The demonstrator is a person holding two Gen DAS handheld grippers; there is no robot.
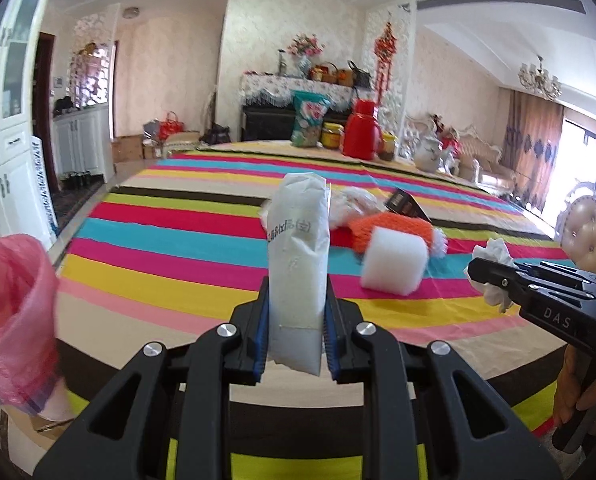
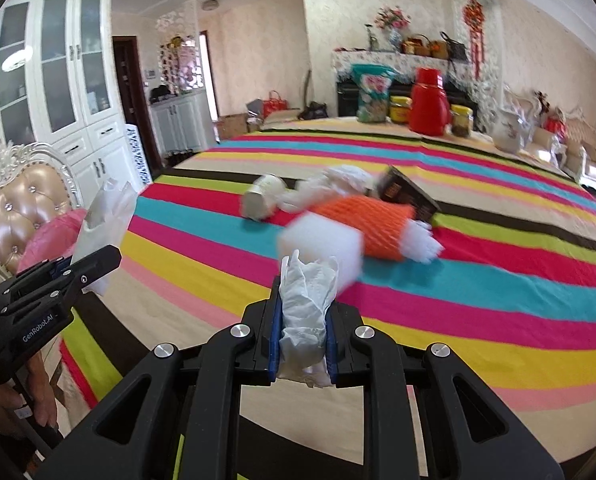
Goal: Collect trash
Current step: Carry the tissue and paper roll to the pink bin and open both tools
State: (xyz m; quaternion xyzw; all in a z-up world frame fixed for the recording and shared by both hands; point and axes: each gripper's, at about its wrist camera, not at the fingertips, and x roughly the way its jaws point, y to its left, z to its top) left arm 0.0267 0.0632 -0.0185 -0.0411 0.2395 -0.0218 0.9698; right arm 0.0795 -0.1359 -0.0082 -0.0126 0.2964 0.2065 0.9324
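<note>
The left gripper (image 1: pixel 296 332) is clamped on a white packet (image 1: pixel 298 252) that stands upright between its blue pads; the right gripper (image 2: pixel 302 336) is clamped on a crumpled tissue (image 2: pixel 305 300). Both are above the striped tablecloth (image 1: pixel 178 248). Only the right wrist view shows the tipped paper cup (image 2: pixel 260 200), which the packet hides in the left view. The white foam block (image 1: pixel 393 264), orange foam net (image 2: pixel 361 224) and dark box (image 2: pixel 409 196) lie together on the cloth. The left view shows more of the pink bag (image 1: pixel 14 320) at the table's edge.

Crumpled tissue (image 2: pixel 303 312) between tool (image 2: pixel 302 332) pads
</note>
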